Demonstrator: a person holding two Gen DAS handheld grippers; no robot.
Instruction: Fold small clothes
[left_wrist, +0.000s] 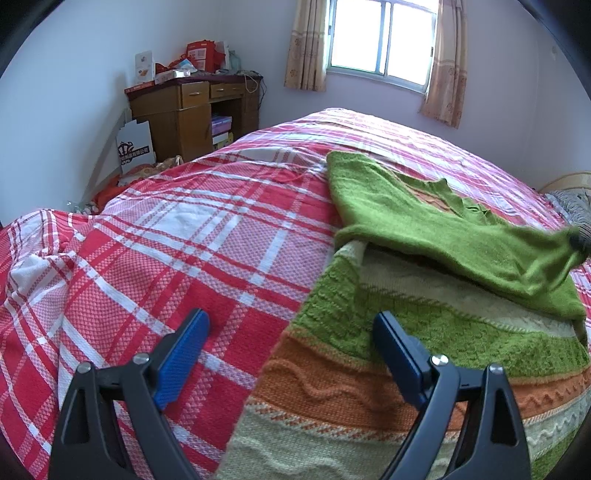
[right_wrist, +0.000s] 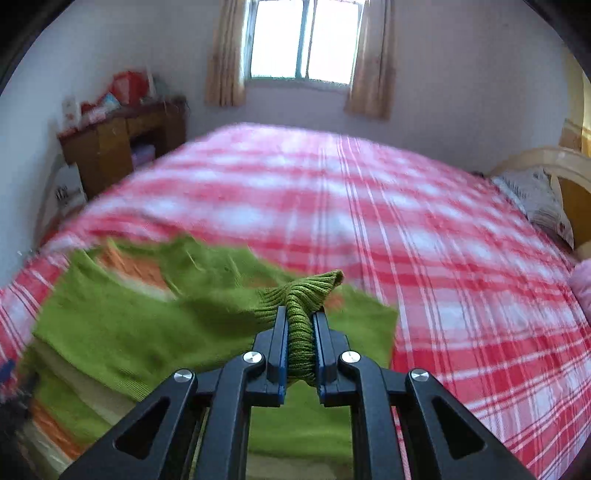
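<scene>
Right gripper (right_wrist: 300, 325): jaws nearly closed, clamped on a bunched ribbed green cuff (right_wrist: 301, 295) of the sweater (right_wrist: 122, 332). Knit fills the narrow gap between the two blue pads; the cuff end sticks out past the fingertips. No earlier view here, so only the present grip is told. Right wrist view is motion-blurred apart from the gripper and cuff.

Left gripper (left_wrist: 291, 325): jaws wide open, nothing between them. Left finger (left_wrist: 181, 354) sits over the bare bedspread (left_wrist: 184, 236), right finger (left_wrist: 397, 354) over the striped sweater body. Contact with the cloth cannot be told. The sweater's left edge runs between the two fingers.

Sweater: knit, bands of green, orange and cream, lying on the near right part of the bed in the left wrist view. A plain green sleeve (left_wrist: 424, 229) is pulled across the upper body toward the right, raised off the lower layer with a shadowed gap beneath. Its far end reaches the dark blurred tip of the right gripper at the right edge of the left wrist view.

Bedspread: red, pink and white plaid, rumpled at near left.

Far left: wooden desk (left_wrist: 192, 110) with boxes on top. Far wall: window (left_wrist: 384, 37) with curtains. Far right: pillow (right_wrist: 535, 203) by the headboard.
</scene>
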